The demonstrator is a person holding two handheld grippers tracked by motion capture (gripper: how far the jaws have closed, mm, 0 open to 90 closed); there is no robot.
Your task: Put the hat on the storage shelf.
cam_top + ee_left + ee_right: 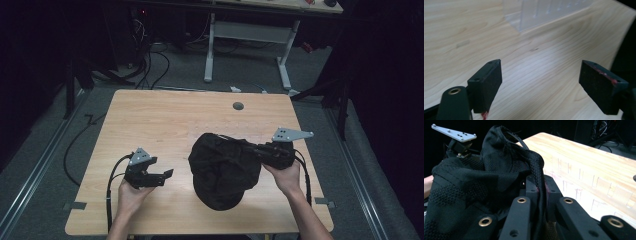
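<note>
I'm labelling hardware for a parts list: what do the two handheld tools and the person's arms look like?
Both are black handheld devices. The left tool and right tool each carry a grey three-cornered plate with small holes on top and trail a black cable toward the person. The left tool's pads are flat black rectangular blocks with red smears along the edges; brass-coloured rivets sit in the linkage arms. The forearms are bare, with no sleeves.

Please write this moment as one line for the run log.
right gripper: shut on black cap edge | left gripper: open, nothing between jaws, above wooden table | cap: lifted at right side
</note>
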